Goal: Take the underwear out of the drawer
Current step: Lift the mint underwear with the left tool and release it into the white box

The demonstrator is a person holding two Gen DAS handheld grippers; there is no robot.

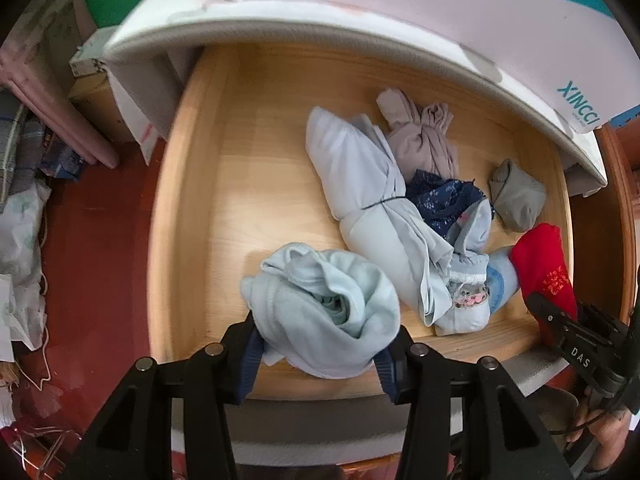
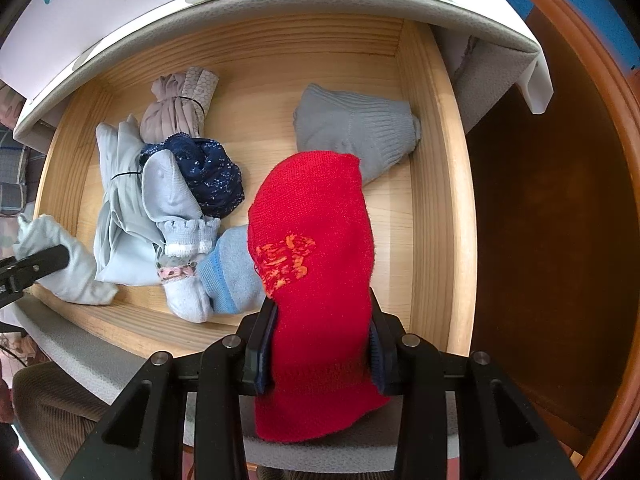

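Observation:
An open wooden drawer [image 1: 192,184] [image 2: 436,184] holds several bundled garments. My left gripper [image 1: 320,356] is shut on a crumpled light blue underwear piece [image 1: 324,304], lifted above the drawer's front left; the same piece [image 2: 60,268] shows at the left edge of the right wrist view. My right gripper [image 2: 320,344] is shut on a red knitted sock-like garment [image 2: 316,240] with orange embroidery, hanging over the drawer's front right; this red garment [image 1: 544,268] also appears at the right of the left wrist view. A navy lace piece [image 1: 444,200] [image 2: 212,180] lies in the pile.
In the drawer lie a pale blue tied bundle [image 1: 360,184], a beige tied bundle [image 1: 424,140], a grey sock roll [image 2: 356,132] and small white-blue socks [image 2: 192,252]. A white cabinet top [image 1: 360,28] overhangs the drawer's back. Red floor [image 1: 92,260] with clutter lies left.

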